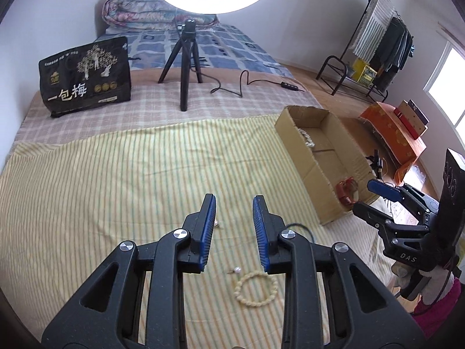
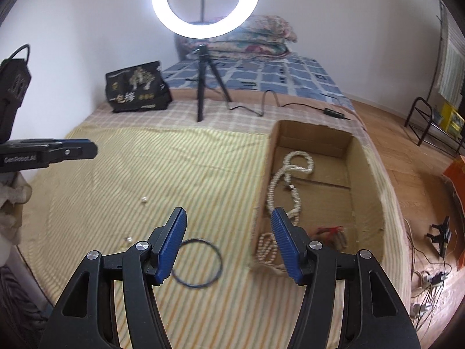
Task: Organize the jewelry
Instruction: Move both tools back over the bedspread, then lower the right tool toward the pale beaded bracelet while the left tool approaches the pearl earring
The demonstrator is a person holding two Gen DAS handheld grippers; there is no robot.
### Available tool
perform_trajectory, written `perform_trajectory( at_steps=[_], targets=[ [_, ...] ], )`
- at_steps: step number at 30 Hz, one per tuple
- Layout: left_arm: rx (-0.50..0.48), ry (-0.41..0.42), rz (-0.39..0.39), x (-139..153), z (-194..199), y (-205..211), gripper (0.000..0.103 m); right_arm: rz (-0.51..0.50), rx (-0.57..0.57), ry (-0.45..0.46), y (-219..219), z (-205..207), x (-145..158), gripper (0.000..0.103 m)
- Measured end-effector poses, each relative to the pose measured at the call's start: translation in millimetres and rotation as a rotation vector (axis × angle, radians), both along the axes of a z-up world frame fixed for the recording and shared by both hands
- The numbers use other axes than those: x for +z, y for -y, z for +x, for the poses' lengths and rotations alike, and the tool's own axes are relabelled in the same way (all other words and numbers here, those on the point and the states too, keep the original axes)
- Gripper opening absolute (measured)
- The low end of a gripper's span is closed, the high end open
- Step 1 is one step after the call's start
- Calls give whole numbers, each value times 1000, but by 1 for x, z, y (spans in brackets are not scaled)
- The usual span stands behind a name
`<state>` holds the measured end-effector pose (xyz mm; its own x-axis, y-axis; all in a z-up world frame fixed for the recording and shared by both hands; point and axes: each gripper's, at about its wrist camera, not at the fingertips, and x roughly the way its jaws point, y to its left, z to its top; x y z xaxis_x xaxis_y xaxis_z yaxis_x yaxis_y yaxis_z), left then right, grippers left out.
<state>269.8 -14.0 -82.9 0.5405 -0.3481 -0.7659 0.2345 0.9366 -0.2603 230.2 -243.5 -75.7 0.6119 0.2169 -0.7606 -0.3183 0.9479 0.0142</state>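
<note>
Cardboard box [image 2: 314, 142] on the bed's right side, bead necklace [image 2: 290, 180] inside it, thin ring [image 2: 197, 264] just left of it, tripod [image 2: 203, 87] behind, bag [image 2: 136, 87] left of tripod.

A yellow sheet [image 1: 116, 174] with thin green and white stripes covers the near end of the bed, a tan-and-white plaid blanket [image 1: 145, 110] lies beyond it, and a blue-and-white checked cover [image 1: 232, 46] runs to the far end under a floral quilt [image 1: 139, 11]. A brown cardboard box [image 2: 369, 180] at the bed's right edge holds cream bead strands [image 2: 290, 174] and something red [image 2: 331, 232]. Cream beads [image 1: 255, 289] and a dark ring [image 2: 197, 263] rest on the stripes. Both black grippers [image 1: 234, 203] [image 2: 228, 215] carry blue pads. A black bag [image 1: 87, 75] shows gold print.
</note>
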Motion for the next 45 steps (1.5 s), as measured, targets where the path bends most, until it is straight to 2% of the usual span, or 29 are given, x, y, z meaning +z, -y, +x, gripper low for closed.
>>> perform_trajectory(
  at_steps=[8, 25, 29, 31, 33, 45],
  targets=[
    [-19, -42, 25, -22, -8, -15, 26, 12, 118, -88, -31, -18, -23, 60],
    [-33, -128, -8, -60, 8, -13, 26, -5, 237, -243, -73, -31, -76, 59],
    [-36, -149, -9, -71, 13, -10, 26, -9, 254, -279, -78, -31, -88, 46],
    [-39, -157, -6, -75, 15, -8, 25, -9, 254, -291, -78, -30, -93, 46],
    [-45, -165, -5, -81, 18, -5, 26, -4, 256, -304, -78, -29, -97, 36],
    [-79, -188, 13, -105, 28, 15, 26, 17, 250, -324, -79, -20, -105, 31]
  ],
)
